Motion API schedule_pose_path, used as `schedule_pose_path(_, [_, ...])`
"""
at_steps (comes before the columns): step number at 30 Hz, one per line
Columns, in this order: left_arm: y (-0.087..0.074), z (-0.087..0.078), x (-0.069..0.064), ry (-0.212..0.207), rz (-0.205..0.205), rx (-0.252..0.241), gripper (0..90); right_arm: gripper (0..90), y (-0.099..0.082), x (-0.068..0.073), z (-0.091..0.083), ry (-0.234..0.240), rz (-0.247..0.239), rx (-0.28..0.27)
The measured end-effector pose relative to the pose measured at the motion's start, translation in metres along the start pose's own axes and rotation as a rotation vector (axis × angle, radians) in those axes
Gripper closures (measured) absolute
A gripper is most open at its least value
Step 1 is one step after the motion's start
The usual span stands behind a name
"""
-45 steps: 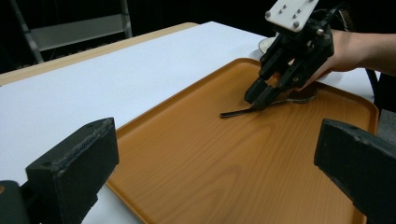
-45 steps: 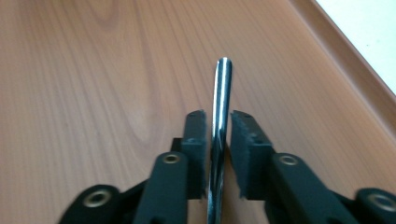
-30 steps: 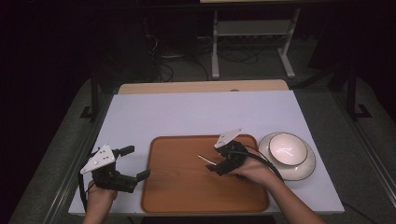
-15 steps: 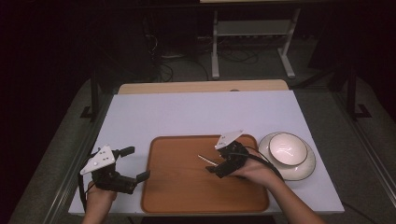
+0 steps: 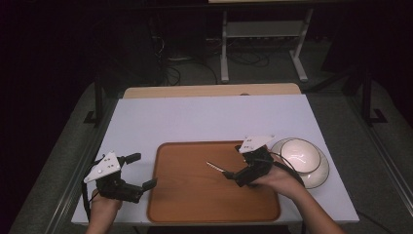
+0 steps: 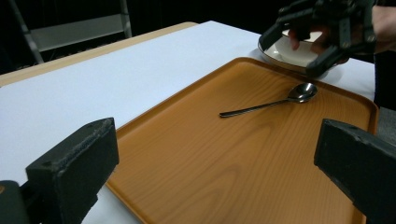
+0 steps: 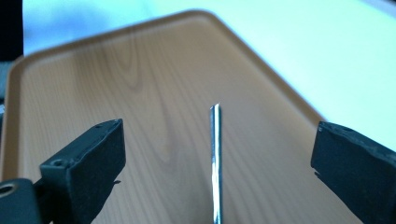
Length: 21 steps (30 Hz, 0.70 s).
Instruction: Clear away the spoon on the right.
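Observation:
A metal spoon [image 5: 216, 167] lies flat on the brown wooden tray [image 5: 195, 200], handle pointing left. My right gripper [image 5: 233, 174] hovers just above its bowl end; its jaws have just been opening and stand open. In the right gripper view the spoon handle [image 7: 215, 158] runs between the two pads [image 7: 88, 158], touching neither. My left gripper [image 5: 141, 170] stands open on the table just left of the tray, nothing between its jaws. In the left gripper view the spoon [image 6: 266, 105] rests on the tray [image 6: 196, 158] below the right gripper [image 6: 292, 56].
A white bowl [image 5: 298, 155] on a white saucer [image 5: 319, 179] stands right of the tray, close behind my right hand. The white tabletop [image 5: 214, 117] stretches bare beyond the tray. Metal frame legs [image 5: 224, 48] stand on the dark floor behind the table.
My right gripper has opened its jaws and lifted slightly back toward the right, leaving the spoon lying on the tray. The left gripper has not moved.

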State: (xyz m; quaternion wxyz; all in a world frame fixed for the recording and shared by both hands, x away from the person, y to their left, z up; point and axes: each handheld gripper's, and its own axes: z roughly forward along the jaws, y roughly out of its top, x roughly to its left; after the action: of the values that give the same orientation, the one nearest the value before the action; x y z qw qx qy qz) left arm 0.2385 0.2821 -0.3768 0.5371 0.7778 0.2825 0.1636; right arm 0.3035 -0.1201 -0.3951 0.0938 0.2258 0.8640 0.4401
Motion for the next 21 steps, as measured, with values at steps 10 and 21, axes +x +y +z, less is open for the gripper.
schedule_pose_path(10, [0.0,-0.001,0.0,-0.001,-0.001,-0.002,0.0,2.6,-0.011,-0.005,-0.035,-0.073,0.048,-0.112])
schedule_pose_path(21, [-0.003,-0.005,-0.003,0.004,-0.003,0.008,0.0,2.6,-0.028,-0.004,-0.06,-0.116,0.069,-0.18])
